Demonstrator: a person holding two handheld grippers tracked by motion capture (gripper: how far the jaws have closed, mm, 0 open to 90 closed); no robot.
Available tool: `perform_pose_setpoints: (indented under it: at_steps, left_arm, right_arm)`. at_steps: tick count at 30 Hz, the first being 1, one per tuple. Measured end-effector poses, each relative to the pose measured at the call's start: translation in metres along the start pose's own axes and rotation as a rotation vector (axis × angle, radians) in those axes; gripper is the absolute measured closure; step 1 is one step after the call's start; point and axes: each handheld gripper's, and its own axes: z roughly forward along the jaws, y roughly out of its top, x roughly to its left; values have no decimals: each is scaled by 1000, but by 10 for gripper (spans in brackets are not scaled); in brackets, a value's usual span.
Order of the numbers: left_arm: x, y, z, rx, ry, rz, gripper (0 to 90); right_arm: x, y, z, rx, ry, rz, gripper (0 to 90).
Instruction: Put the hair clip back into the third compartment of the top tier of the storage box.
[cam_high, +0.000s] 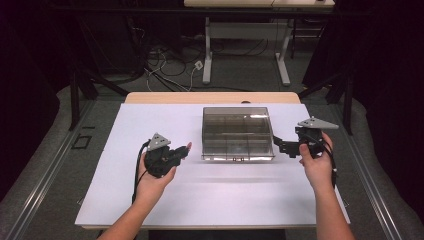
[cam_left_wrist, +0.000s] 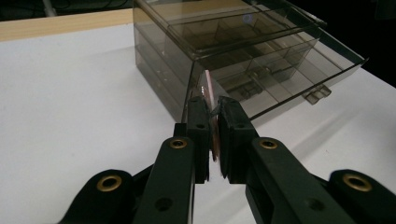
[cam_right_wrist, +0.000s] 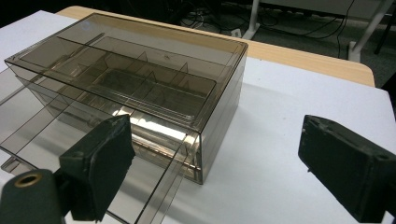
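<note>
So the left gripper (cam_left_wrist: 212, 109) has its two black jaws pinched nearly together on a thin, flat pinkish piece (cam_left_wrist: 208, 88) that stands on edge between the pads and pokes up past the tips. Can't tell what it actually is. Right behind it sits a smoky transparent plastic drawer box (cam_left_wrist: 159, 51) with divided compartments, and one drawer (cam_left_wrist: 299, 70) is pulled out toward the right, a small latch tab on its front edge. Everything's on a white tabletop sheet (cam_left_wrist: 70, 102), with a light wooden table edge (cam_left_wrist: 56, 23) at the far left.
</note>
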Motion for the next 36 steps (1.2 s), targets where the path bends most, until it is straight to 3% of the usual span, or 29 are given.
perform_pose_setpoints:
  at_steps: [2, 7, 18, 27, 32, 35, 36]
  left_arm:
    - [-1, 4, 1, 0, -4, 8, 840]
    - [-5, 12, 6, -13, -16, -16, 840]
    - [-15, 31, 14, -12, -39, 10, 840]
    - [-28, 52, 23, -12, -46, 57, 840]
    - [-33, 59, 30, -16, -57, 46, 840]
    - [-36, 63, 34, -5, -64, 63, 840]
    - [-38, 64, 36, -13, -64, 49, 840]
  right_arm:
    - [0, 0, -1, 6, -1, 0, 102]
    - [0, 0, 0, 2, -1, -2, 102]
    - [0, 0, 0, 0, 1, 0, 102]
    - [-2, 0, -1, -1, 5, -1, 109]
    - [-2, 0, -2, -3, 4, 2, 109]
    - [-2, 1, -2, -4, 4, 3, 109]
    - [-2, 1, -3, 1, 4, 5, 109]
